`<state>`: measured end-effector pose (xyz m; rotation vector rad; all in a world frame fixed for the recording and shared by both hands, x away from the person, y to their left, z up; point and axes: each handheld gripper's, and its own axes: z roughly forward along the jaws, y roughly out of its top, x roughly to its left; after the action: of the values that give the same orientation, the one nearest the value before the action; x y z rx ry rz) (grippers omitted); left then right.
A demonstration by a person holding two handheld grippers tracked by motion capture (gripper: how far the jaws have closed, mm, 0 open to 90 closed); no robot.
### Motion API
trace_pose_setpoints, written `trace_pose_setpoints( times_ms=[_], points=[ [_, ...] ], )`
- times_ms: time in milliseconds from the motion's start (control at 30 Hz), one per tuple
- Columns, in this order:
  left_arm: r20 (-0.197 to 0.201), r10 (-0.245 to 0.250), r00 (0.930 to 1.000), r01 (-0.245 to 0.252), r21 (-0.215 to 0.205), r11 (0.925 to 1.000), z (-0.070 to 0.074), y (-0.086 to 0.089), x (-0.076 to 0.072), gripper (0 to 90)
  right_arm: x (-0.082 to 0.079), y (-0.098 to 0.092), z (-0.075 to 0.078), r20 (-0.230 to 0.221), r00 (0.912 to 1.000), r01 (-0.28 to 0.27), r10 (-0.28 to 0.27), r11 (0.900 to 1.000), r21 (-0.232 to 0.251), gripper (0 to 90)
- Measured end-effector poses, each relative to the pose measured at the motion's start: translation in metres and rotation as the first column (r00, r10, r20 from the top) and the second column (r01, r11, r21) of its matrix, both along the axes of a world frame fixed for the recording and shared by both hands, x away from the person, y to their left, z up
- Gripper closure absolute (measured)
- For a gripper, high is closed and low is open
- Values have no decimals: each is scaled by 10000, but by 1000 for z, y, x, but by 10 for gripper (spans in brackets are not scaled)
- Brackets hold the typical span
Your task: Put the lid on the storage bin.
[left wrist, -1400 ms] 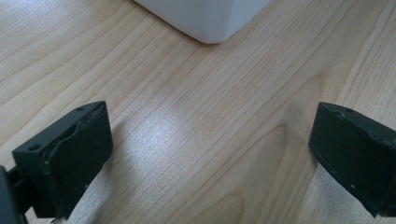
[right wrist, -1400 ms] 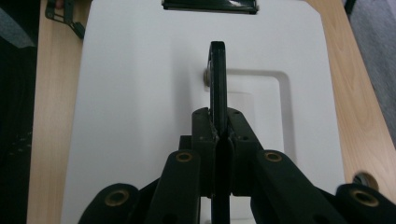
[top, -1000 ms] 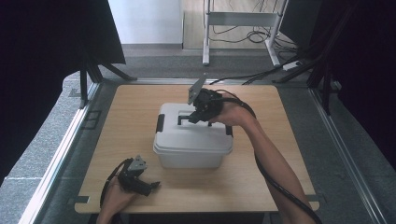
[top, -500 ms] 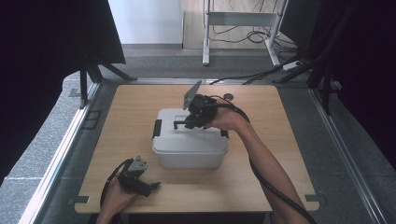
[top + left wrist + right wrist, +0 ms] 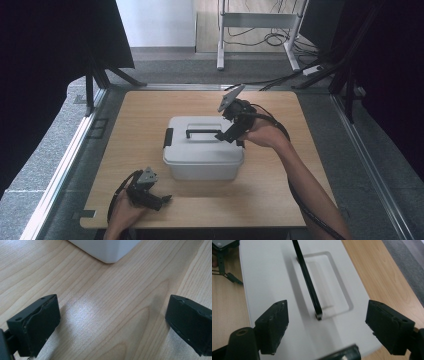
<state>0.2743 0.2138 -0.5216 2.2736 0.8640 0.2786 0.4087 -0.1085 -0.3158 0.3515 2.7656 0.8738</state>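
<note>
A white lidded box (image 5: 202, 157) stands in the middle of the wooden table (image 5: 150, 107). Its thin black handle (image 5: 202, 132) runs along the lid, and in the right gripper view the handle (image 5: 308, 288) stands up over the recessed lid (image 5: 267, 285). My right gripper (image 5: 227, 135) hovers open above the lid's right end, with the handle's near end between its jaws (image 5: 329, 322) and touching neither. My left gripper (image 5: 159, 201) rests open near the front left of the table; between its jaws (image 5: 112, 322) is bare wood, and a corner of the box (image 5: 107, 250) lies ahead.
A black latch (image 5: 168, 137) sits on the box's left end. A metal frame (image 5: 75, 150) borders the table on both sides. A stand and cables (image 5: 260, 30) lie on the floor beyond the far edge.
My right gripper has drawn back from over the middle of the lid to its right end, uncovering the handle. The left gripper has stayed put.
</note>
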Motion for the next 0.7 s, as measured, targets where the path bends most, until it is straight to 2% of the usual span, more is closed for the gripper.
trace_pose_setpoints(
  times_ms=[100, 133, 200, 300, 333, 467, 500, 533, 567, 600, 633, 700],
  points=[
    [3, 44, 10000, -44, -46, 10000, 0, 0, 0, 0, -4, -14, 1, -4, 9990, 452, -452, 9989, 115, 149],
    [4, 48, 10000, -48, -46, 10000, 0, 0, 0, 0, -4, -14, 1, -4, 9990, 452, -452, 9989, 115, 149],
    [4, 53, 10000, -53, -46, 10000, 0, 0, 0, 0, -9, -29, 0, -29, 9965, 840, -839, 9962, 223, 139],
    [1, 68, 10000, -68, -44, 10000, 0, 0, 0, 0, -13, -44, -1, -34, 9931, 1171, -1171, 9926, 310, 134],
    [1, 68, 10000, -68, -44, 10000, 0, 0, 0, 0, -13, -44, -1, -34, 9931, 1171, -1171, 9926, 310, 134],
    [0, 93, 10000, -93, -35, 10000, 0, 0, 0, 0, -18, -69, -4, -139, 9852, 1712, -1706, 9832, 639, 119],
    [0, 93, 10000, -93, -35, 10000, 0, 0, 0, 0, -18, -69, -4, -139, 9852, 1712, -1706, 9832, 639, 119],
    [-2, 104, 9999, -104, -32, 9999, 0, 0, 0, 0, -20, -78, -6, -157, 9791, 2036, -2030, 9762, 746, 92],
    [-2, 104, 9999, -104, -32, 9999, 0, 0, 0, 0, -20, -78, -6, -157, 9791, 2036, -2030, 9762, 746, 92],
    [1, 113, 9999, -113, -32, 9999, 0, 0, 0, 0, -20, -82, -7, -160, 9748, 2229, -2223, 9716, 795, 71],
    [7, 98, 10000, -98, -24, 9999, 0, 0, 0, 0, -22, -91, -8, -121, 9656, 2598, -2598, 9617, 878, 41],
    [10, 108, 9999, -108, -21, 9999, 0, 0, 0, 0, -23, -96, -9, -117, 9621, 2724, -2725, 9577, 925, 40]
  ],
)
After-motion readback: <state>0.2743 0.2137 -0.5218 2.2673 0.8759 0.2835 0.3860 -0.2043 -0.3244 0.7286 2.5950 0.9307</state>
